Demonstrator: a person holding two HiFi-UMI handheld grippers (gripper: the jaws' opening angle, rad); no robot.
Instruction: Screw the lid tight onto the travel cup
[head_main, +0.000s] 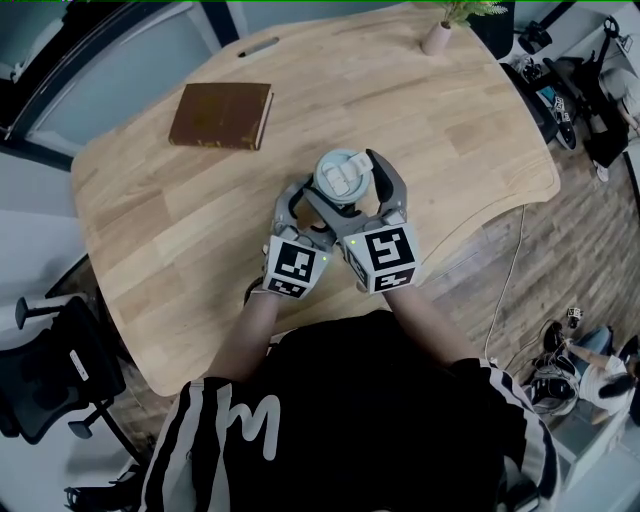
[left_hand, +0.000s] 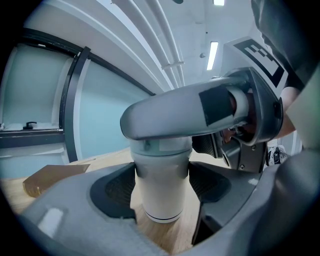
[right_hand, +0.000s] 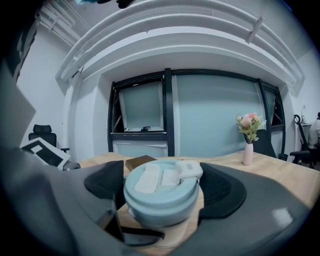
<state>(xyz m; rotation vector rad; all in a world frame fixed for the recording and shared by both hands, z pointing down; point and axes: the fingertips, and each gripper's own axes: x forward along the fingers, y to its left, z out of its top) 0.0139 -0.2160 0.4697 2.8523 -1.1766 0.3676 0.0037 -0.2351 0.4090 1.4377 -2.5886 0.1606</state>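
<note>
Squarely in the middle of the near side of the wooden counter (head_main: 420, 120) stands the cup (left_hand: 160, 197), upright, its white body ringed by a thin dark line near the base and resting flat on the wood. The left tongs (left_hand: 161, 181) are closed on that body just under the lid: the dark ribbed pads (left_hand: 116, 187) sit against it on both sides, with no gap showing. The lid (right_hand: 161, 192) is pale blue-green with a whitish flip tab on top, and it sits on the mouth of the cup (how far it is threaded on cannot be told). The right tongs (right_hand: 162, 200) are closed on it, one pad on each side of its rim, and they come in above the left pair, so that one grey arm of theirs crosses the top of the left gripper view at lid height. In the head view the two marker cubes lie side by side, nearly touching, just in front of the person's black top with white stripes, and both tongs reach away from the body toward the cup. A brown book (head_main: 221, 115) lies flat well to the far left of the cup, and a small pink vase (head_main: 437, 38) with flowers stands near the far edge. A black chair (head_main: 50, 370) stands off the counter's left end.
</note>
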